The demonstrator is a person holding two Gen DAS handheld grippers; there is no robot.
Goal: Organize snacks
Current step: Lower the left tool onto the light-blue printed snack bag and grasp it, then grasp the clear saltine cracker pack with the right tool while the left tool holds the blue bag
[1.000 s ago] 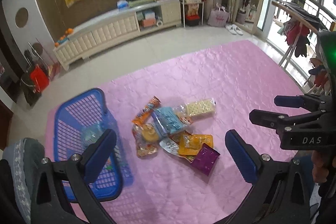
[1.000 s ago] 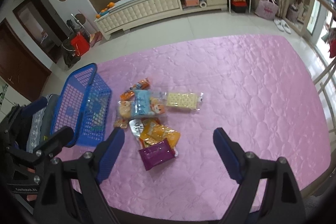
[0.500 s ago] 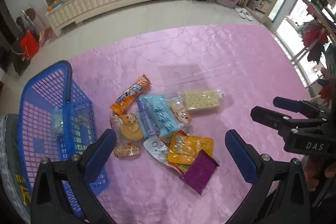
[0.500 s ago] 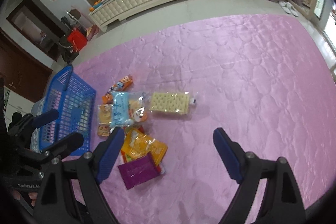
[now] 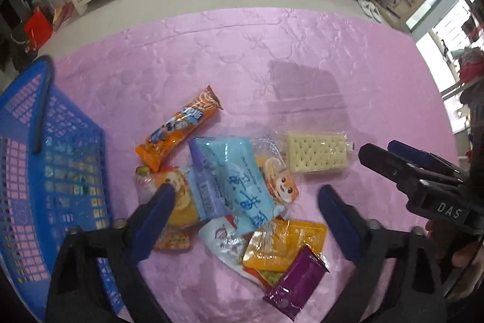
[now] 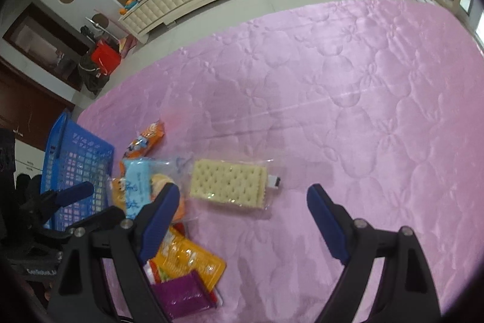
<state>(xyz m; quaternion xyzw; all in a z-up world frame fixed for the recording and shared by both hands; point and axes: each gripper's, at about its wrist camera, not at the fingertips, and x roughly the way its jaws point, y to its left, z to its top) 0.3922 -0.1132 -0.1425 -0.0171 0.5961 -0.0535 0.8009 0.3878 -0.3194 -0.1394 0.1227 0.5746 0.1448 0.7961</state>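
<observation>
Both tongs, left gripper and right gripper, are hovering wide open, holding nothing. Between the right's fingers is lying the cracker pack: light, brittle, slippery-wrapped, probably best pinched gently across its short sides.

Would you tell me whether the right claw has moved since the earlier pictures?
Yes. The right claw has come down and forward toward the cracker pack, which now lies between its open fingers.
</observation>
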